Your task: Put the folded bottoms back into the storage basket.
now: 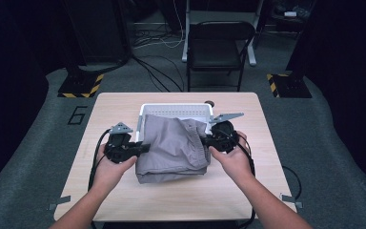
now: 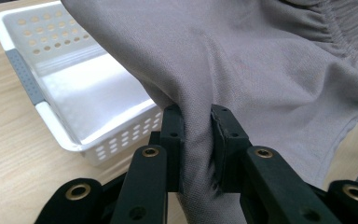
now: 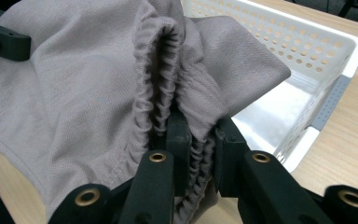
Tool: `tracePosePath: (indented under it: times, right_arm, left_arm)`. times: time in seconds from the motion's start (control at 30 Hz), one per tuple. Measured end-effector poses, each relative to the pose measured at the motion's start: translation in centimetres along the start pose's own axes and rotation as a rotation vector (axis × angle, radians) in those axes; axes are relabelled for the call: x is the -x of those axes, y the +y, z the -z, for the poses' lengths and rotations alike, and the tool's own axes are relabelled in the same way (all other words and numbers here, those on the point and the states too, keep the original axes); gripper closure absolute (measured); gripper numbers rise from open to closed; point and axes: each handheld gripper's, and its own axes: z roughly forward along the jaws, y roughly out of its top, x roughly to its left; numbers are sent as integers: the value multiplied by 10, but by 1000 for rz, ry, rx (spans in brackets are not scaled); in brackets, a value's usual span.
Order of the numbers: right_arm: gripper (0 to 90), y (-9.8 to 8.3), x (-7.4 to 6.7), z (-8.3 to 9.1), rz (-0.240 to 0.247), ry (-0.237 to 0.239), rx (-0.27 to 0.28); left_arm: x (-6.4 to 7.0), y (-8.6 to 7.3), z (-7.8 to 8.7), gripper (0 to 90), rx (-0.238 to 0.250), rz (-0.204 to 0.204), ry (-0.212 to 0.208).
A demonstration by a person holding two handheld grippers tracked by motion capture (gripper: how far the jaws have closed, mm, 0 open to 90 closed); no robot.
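Observation:
A grey garment (image 1: 174,148) with an elastic waistband is held up between both grippers, its lower part resting on the wooden table (image 1: 124,102). My left gripper (image 1: 143,148) is shut on the garment's left edge; the fabric (image 2: 223,70) is pinched between its jaws (image 2: 196,140). My right gripper (image 1: 206,140) is shut on the gathered waistband (image 3: 168,93), which runs down between its jaws (image 3: 199,149). A white perforated basket (image 1: 171,109) stands just behind the garment, partly hidden by it; its inside (image 2: 74,88) looks bare.
A black folding chair (image 1: 219,47) stands beyond the table's far edge, with cables on the floor around it. The basket (image 3: 317,65) has grey handle grips. Bare table surface lies to the left, right and front of the garment.

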Motion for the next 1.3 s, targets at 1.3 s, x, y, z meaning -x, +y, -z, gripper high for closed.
tracePosePath:
  times: [1.3]
  right_arm:
    - [791, 66, 34, -32, -68, -119, -27]
  left_arm:
    - [-41, 61, -36, 764, -17, 87, 108]
